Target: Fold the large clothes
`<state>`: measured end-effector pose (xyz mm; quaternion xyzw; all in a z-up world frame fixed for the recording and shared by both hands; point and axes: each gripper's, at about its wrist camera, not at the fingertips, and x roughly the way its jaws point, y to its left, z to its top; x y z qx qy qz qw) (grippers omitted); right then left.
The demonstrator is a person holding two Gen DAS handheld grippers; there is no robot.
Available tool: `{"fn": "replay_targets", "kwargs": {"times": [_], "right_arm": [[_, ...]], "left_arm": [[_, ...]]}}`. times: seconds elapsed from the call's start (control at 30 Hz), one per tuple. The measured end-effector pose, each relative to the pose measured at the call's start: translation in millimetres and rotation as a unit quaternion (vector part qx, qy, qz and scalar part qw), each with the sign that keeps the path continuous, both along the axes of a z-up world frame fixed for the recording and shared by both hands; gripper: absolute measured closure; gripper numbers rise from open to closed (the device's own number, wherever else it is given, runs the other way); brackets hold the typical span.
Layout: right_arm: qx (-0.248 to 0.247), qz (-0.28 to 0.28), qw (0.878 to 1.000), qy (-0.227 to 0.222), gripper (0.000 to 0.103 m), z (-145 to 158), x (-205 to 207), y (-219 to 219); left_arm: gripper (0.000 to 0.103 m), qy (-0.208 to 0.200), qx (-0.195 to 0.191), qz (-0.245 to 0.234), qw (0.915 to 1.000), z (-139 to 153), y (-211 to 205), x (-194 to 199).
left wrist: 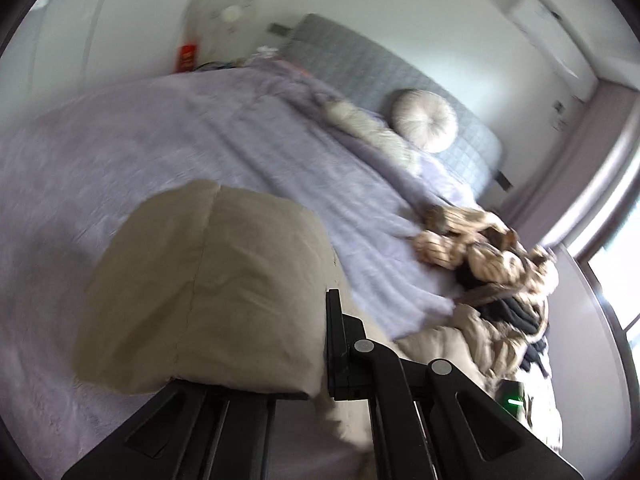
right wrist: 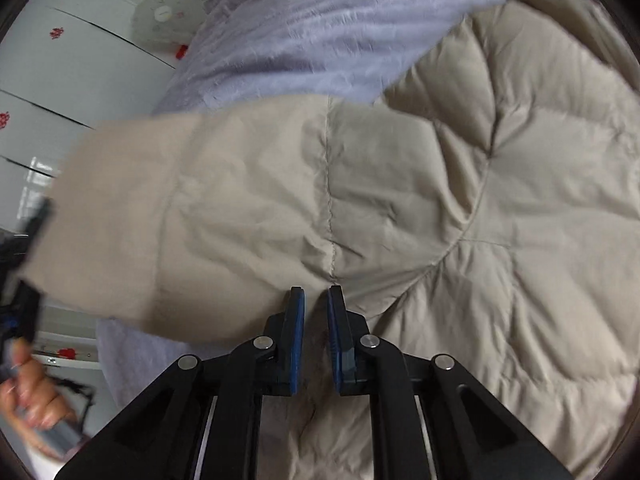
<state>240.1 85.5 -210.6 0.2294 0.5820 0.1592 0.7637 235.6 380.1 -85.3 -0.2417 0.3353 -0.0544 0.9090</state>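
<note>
The bed (left wrist: 168, 152), under a lavender fleece blanket, fills the left wrist view from 9 to 1 o'clock, and the beige quilted puffer jacket (right wrist: 460, 208) lies spread across it, covering the right wrist view from 9 round to 5 o'clock. A heap of other clothes (left wrist: 492, 264) sits at 3 o'clock in the left view. The step looks like folding a sleeve (left wrist: 208, 288) inward: the left claw (left wrist: 316, 340) seems clamped on the sleeve end, though one finger is hidden by fabric. The right claw (right wrist: 316, 312) is nearly together, pinching jacket fabric at the seam. Next, the sleeve likely needs carrying across the jacket body and laying flat.
</note>
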Motion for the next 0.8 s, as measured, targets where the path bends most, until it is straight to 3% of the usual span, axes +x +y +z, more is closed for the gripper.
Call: {"fn": "replay_targets", "kwargs": {"times": [0.23,0.4,0.5,0.57,0.67,0.8], "right_arm": [[0.028,0.014,0.999,0.038,0.093,-34.1,25.1,3.1],[0.084,0.001,0.996,0.041,0.092,-16.8,17.7,-38.0],[0.068,-0.024,0.997,0.02,0.092,0.6,2.7,-88.6],[0.025,-0.052,0.998,0.006,0.092,9.8,-9.6,-130.1],[-0.025,-0.106,0.994,0.004,0.092,12.5,-26.9,-184.4],[-0.076,-0.165,0.983,0.004,0.092,9.0,-43.6,-233.6]], "left_arm": [[0.098,-0.03,0.05,-0.1,0.9932,26.7,-102.3,-2.0],[0.098,-0.045,0.092,-0.18,0.9784,39.5,-195.6,-4.7],[0.098,-0.042,0.117,-0.231,0.9651,32.9,-260.0,-5.6],[0.098,-0.029,0.135,-0.263,0.9549,18.4,-305.2,-5.3],[0.098,0.006,0.184,-0.298,0.9367,-15.9,-369.9,-5.7],[0.097,0.06,0.269,-0.313,0.9089,-64.5,-421.3,-12.1]]}}
